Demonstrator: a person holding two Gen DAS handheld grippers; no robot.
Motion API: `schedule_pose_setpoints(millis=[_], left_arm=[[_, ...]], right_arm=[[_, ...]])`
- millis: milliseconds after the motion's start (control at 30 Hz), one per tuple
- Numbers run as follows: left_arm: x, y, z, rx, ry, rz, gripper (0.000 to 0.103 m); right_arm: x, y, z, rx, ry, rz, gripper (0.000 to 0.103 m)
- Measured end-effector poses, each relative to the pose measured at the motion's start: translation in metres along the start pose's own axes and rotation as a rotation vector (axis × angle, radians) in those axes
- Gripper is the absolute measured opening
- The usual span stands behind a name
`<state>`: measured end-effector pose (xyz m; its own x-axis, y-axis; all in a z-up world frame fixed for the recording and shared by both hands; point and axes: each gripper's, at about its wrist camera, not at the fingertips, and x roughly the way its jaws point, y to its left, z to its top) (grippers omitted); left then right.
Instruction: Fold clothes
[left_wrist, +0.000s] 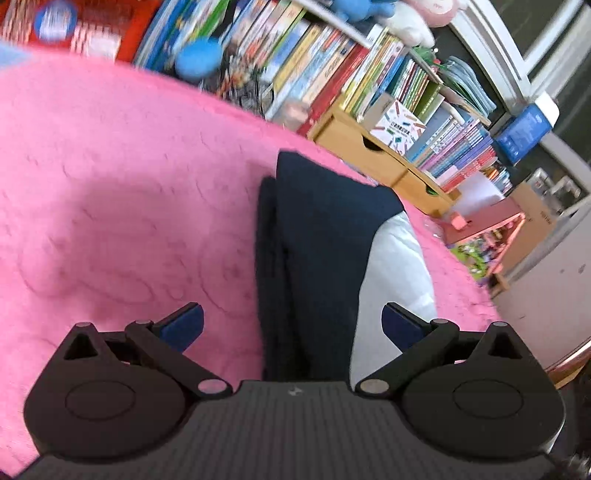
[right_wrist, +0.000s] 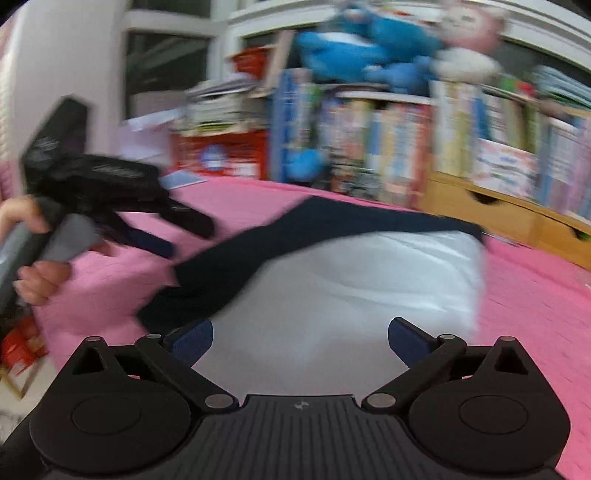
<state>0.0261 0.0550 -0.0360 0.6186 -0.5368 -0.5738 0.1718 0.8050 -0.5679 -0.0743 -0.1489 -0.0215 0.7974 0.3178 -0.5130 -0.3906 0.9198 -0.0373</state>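
Note:
A folded garment, dark navy (left_wrist: 317, 236) with a white panel (left_wrist: 399, 273), lies on the pink blanket (left_wrist: 110, 184). My left gripper (left_wrist: 291, 325) hovers over its near end, jaws wide and empty. In the right wrist view the same garment shows its white panel (right_wrist: 351, 280) in front and its navy part (right_wrist: 295, 229) behind. My right gripper (right_wrist: 300, 341) stands open above the white panel, nothing between its pads. The left gripper (right_wrist: 184, 236) appears there at the left, held by a hand (right_wrist: 33, 266), open above the blanket beside the navy edge.
A crowded bookshelf (left_wrist: 332, 74) with wooden drawers (left_wrist: 373, 158) runs along the far side of the bed. Plush toys (right_wrist: 369, 51) sit on top of it. A pink box (left_wrist: 480, 221) and a white cabinet (left_wrist: 554, 266) stand past the blanket's right edge.

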Motion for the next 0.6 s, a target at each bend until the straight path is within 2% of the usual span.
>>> schedule_pose_setpoints(millis=[167,267,333,400,500,600], left_arm=[[0.008,0.011,0.006,-0.049,0.031,-0.035,0.103],[0.007,0.013,0.006,-0.05,0.037,-0.027,0.103],[0.006,0.015,0.004,-0.053,0.039,-0.037,0.103],[0.005,0.018,0.005,-0.072,0.044,-0.091,0.103],[0.006,0.027,0.013,-0.151,0.067,-0.207,0.103],[0.01,0.031,0.021,-0.186,0.079,-0.248,0.103]], right_arm=[[0.013,0.059,-0.001,-0.264,0.008,0.081,0.103],[0.03,0.095,-0.011,-0.496,0.012,-0.037,0.103],[0.042,0.109,-0.017,-0.6,-0.01,-0.113,0.103],[0.049,0.112,-0.015,-0.621,-0.031,-0.137,0.103],[0.057,0.108,-0.01,-0.601,-0.034,-0.189,0.103],[0.055,0.099,-0.008,-0.552,-0.05,-0.231,0.103]])
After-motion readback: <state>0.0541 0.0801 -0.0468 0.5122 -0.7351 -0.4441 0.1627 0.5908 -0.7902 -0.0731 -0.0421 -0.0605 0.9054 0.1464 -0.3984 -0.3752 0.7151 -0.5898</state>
